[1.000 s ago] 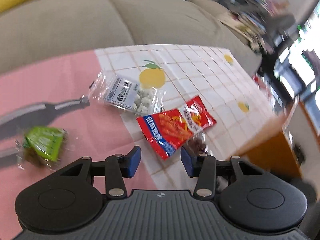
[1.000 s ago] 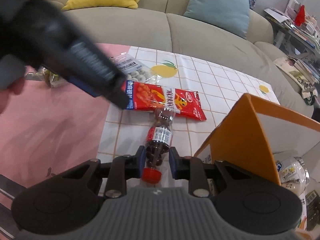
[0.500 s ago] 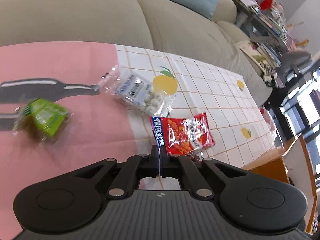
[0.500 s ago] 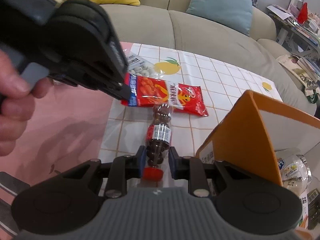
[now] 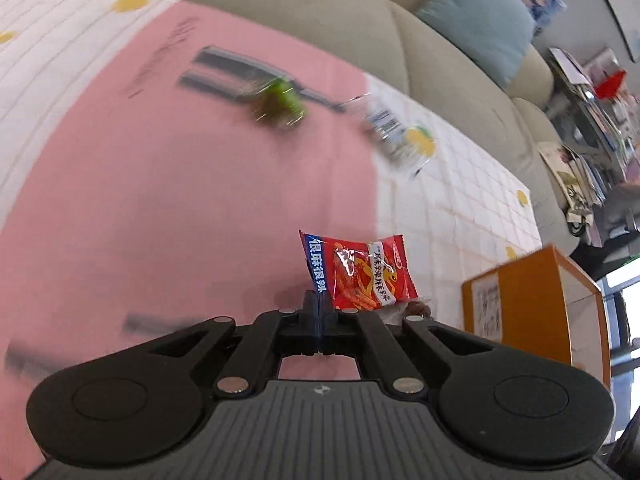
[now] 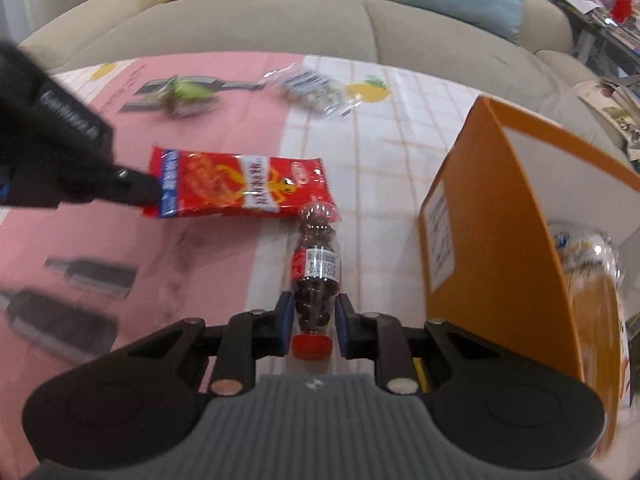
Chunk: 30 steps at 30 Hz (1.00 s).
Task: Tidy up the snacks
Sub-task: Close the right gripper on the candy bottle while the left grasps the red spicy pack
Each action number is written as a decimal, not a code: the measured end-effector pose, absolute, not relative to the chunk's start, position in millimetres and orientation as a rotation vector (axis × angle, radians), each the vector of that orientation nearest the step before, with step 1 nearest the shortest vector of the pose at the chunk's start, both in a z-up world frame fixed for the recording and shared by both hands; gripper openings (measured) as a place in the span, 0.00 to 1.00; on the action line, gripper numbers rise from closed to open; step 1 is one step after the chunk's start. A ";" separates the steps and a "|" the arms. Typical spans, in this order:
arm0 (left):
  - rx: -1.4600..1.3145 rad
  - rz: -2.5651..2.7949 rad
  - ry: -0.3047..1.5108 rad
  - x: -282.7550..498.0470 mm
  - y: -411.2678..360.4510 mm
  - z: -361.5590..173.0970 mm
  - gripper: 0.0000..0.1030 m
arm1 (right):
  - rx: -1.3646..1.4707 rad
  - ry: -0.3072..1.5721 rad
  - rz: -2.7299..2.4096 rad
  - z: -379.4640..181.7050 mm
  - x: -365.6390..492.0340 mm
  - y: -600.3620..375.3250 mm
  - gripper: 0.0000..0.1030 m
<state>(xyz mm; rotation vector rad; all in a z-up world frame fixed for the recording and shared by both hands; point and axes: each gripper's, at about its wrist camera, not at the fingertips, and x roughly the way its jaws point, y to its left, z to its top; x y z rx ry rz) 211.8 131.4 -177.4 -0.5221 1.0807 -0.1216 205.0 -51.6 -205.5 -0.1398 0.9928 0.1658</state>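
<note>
Two snacks are in hand at once. The red packet [image 5: 358, 274] is pinched by its blue end in the left gripper [image 5: 320, 312], jaws fully closed on the film; in the right view it appears lifted off the table [image 6: 380, 128], its free end just beside the bottle's base. The bottle [image 6: 316, 272], clear with dark sweets and a red cap, lies along the table between the fingers of the right gripper [image 6: 312, 316], jaws part-open and closed against its sides near the cap. The orange box [image 6: 492, 216] stands at the table's right edge, already holding other snacks. A green packet [image 6: 188, 94] and a clear bag [image 6: 312, 90] lie near the far edge, by the sofa [image 6: 320, 24].

Step in hand, by judgement: transfer to the box. Next move calls for carrying the packet right, over the box wall, then releasing; the bottle needs a lift first.
</note>
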 end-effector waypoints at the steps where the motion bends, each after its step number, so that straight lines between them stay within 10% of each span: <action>1: -0.531 -0.109 1.085 200.7 133.7 -176.9 0.00 | -0.138 0.999 0.177 -204.6 198.7 -51.7 0.18; 13: -0.488 -0.030 1.187 112.3 120.5 -181.7 0.05 | -0.162 1.054 0.281 -202.1 125.1 -67.8 0.18; 22: 0.012 -0.219 1.034 103.4 73.6 -143.1 0.77 | -0.141 0.959 0.345 -189.0 110.2 -76.5 0.43; 30: 0.303 -0.490 1.026 133.6 43.6 -162.9 0.80 | -0.177 0.920 0.404 -195.4 108.4 -71.9 0.42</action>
